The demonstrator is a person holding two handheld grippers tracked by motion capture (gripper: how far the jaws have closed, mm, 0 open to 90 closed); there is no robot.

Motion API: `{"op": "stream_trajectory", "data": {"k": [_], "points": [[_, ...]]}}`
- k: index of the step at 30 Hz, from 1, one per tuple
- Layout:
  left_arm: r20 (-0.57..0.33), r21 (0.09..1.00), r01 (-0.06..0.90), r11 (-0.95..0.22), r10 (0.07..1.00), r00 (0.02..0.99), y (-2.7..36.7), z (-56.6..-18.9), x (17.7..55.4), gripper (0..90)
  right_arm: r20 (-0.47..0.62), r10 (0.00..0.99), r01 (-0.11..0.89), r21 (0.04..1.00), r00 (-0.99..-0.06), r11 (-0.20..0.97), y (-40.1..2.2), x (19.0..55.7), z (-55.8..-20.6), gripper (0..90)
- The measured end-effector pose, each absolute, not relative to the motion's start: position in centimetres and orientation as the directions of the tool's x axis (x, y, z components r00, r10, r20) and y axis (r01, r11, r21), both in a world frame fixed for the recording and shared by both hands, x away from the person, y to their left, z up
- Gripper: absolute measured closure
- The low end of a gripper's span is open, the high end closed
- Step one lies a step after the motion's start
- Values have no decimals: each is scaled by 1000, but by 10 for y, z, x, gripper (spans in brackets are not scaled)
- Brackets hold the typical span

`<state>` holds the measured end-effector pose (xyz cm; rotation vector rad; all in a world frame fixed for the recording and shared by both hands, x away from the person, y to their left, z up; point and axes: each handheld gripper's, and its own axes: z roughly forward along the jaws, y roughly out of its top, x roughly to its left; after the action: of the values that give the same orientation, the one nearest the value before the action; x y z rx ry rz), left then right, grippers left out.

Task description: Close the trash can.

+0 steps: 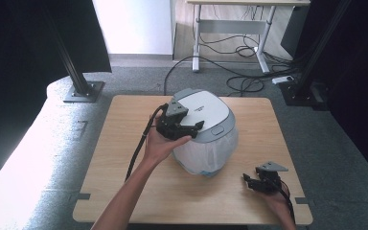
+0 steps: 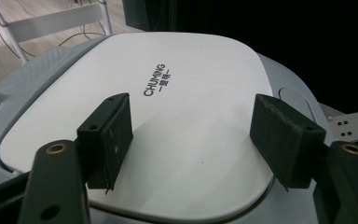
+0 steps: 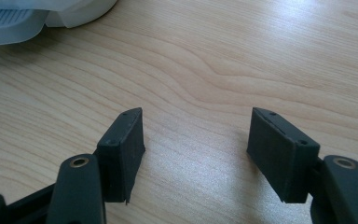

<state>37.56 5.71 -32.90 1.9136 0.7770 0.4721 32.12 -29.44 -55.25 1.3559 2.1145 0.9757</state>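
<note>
Wooden surface (image 1: 124, 158) sits on grey carpet, with dark frame posts on both sides and a white desk with a tangle of cables further back. Right in the middle of the surface I've got the rice cooker (image 1: 206, 132), white body, grey rim, flat white lid (image 2: 168, 121) with "CHUMING" printed on it. It stands upright, and something thin and white is wrapped around its lower body; can't tell if that's film or a bag.

My left tool (image 1: 184, 128) is over the near-left part of the lid, with its grey plate on top and its cable trailing down along my forearm. From the left gripper view its two black jaws stand wide apart, with the lid's white panel spread between them and beyond. The pads (image 2: 116, 140) aren't pressing on anything, so it's released and grasping nothing. I can't quite tell whether the jaw tips touch the lid or sit just above it.

My right tool (image 1: 258, 184) is down at the near-right corner of the surface, well apart from the cooker. Right gripper view shows its jaws spread wide too, just bare wood grain between them, and the cooker's wrapped base (image 3: 42, 18) peeking in at the top left.
</note>
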Motion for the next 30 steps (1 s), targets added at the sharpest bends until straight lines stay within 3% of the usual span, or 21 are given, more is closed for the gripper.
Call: {"op": "stream_trajectory", "data": {"k": [7, 30], "points": [[34, 877, 314, -364, 699, 714, 53, -327, 376, 312, 7, 907, 595, 757, -421, 271, -294, 321, -552, 353], [21, 873, 335, -355, 713, 701, 37, -324, 381, 317, 11, 907, 595, 758, -420, 267, -295, 321, -553, 352]]}}
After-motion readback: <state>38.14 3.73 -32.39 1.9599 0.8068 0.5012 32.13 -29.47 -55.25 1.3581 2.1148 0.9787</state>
